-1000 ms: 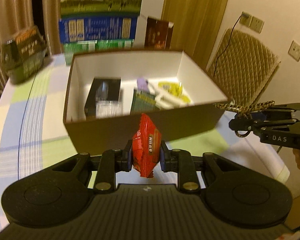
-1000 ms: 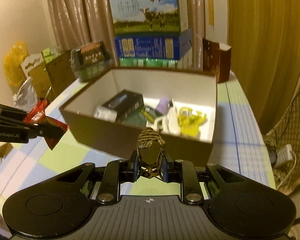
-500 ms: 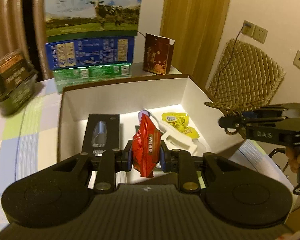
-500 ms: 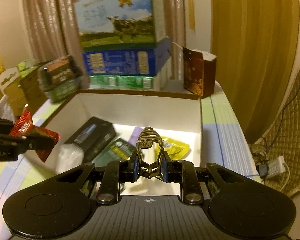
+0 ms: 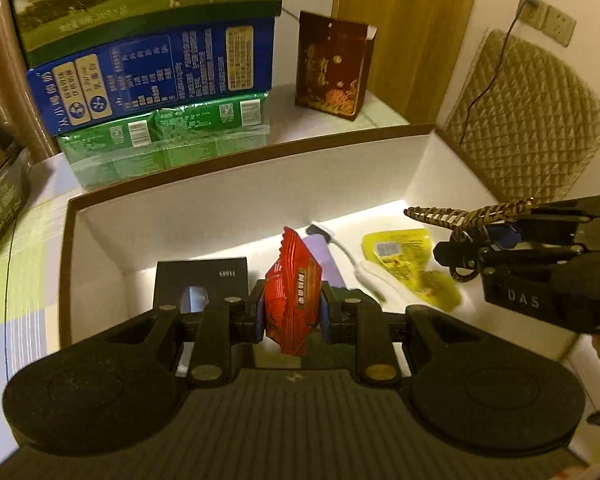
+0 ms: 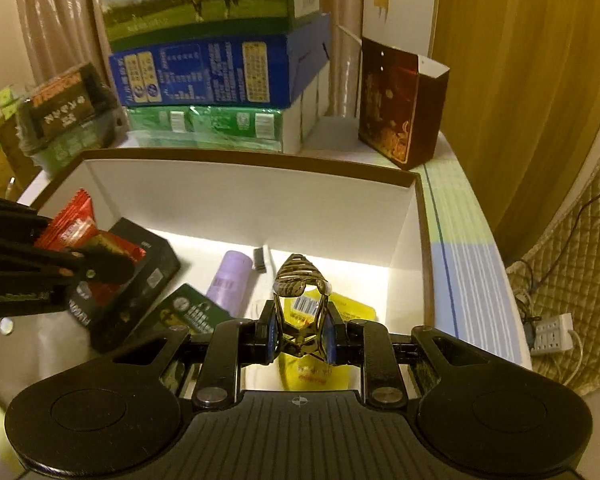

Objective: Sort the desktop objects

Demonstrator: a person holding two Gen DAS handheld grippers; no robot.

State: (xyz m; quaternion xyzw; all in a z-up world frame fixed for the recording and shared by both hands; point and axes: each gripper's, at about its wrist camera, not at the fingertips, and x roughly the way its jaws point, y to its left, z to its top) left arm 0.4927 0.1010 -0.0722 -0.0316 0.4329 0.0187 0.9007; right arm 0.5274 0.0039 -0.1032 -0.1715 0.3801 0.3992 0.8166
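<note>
Left wrist: left gripper (image 5: 292, 316) clamped on a red snack packet (image 5: 293, 292), held upright, long axis vertical, crimped top edge up. It hangs over the open brown box (image 5: 228, 208), above the near-left part of the floor. Below and ahead of it: black carton (image 5: 202, 286) on the left, purple tube (image 5: 324, 256) just behind the packet, yellow sachet (image 5: 408, 256) to the right. Right gripper (image 5: 472, 256) comes in from the right edge, over the yellow sachet, holding a striped hair claw clip (image 5: 460, 216) with its long axis roughly horizontal, pointing left.

Right wrist: right gripper (image 6: 300, 338) closed on the hair claw clip (image 6: 300, 280), teeth up, yellow sachet (image 6: 340, 312) directly underneath. Left gripper (image 6: 100, 264) is at the left with the red snack packet (image 6: 80, 228), above the black carton (image 6: 140, 280); purple tube (image 6: 230, 276) lies between the two tools.

Judgement: both items sit inside the box walls, each straight above the floor, the tools well apart. The drop is straight down for both; neither arm has to cross.
</note>
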